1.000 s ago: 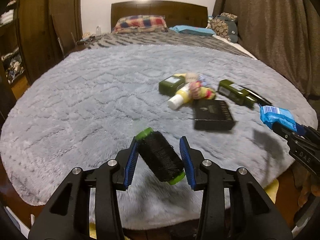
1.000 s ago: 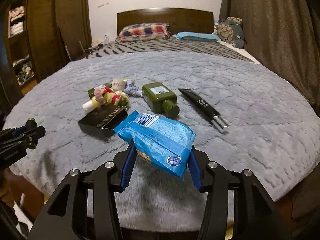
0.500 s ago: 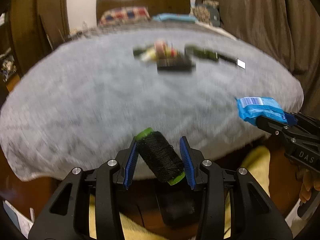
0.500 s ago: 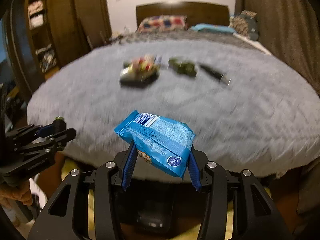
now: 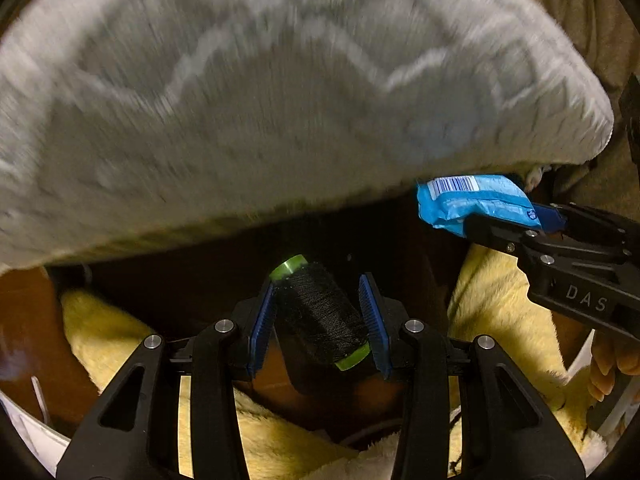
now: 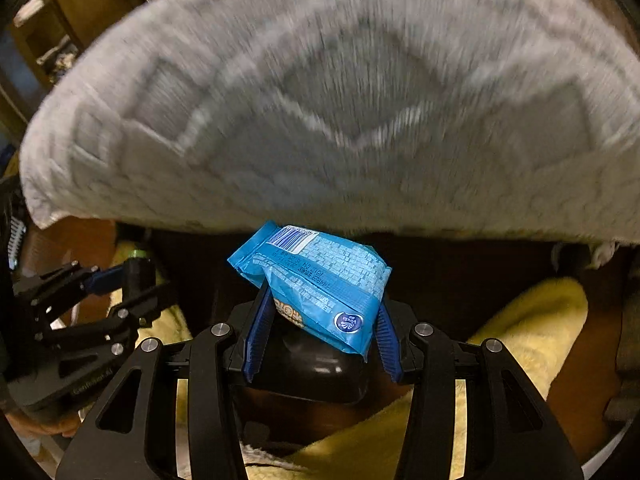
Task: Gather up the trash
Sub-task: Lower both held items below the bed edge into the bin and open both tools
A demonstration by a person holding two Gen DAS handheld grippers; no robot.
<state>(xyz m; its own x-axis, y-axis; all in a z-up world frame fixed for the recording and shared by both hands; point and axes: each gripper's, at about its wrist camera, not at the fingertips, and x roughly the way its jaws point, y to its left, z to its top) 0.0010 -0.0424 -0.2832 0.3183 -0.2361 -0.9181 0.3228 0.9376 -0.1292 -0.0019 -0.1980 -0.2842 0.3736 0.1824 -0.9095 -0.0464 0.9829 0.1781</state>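
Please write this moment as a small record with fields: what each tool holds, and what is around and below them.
left tool: shut on a thread spool, black thread, green ends
right tool: shut on a blue wrapper with a barcode
above both: edge of the grey blanket, blurred
below both: yellow fluffy fabric
below right tool: dark shiny object, cannot tell what it is

This is a home bedroom. A thick grey plush blanket (image 5: 280,92) with a raised zigzag pattern drapes over the foot of a bed and fills the upper part of both views. Below the blanket's edge lies a fluffy yellow rug (image 6: 536,320) on a brown floor. To the left of the blanket, dark wooden shelves (image 6: 44,32) hold blurred household clutter.
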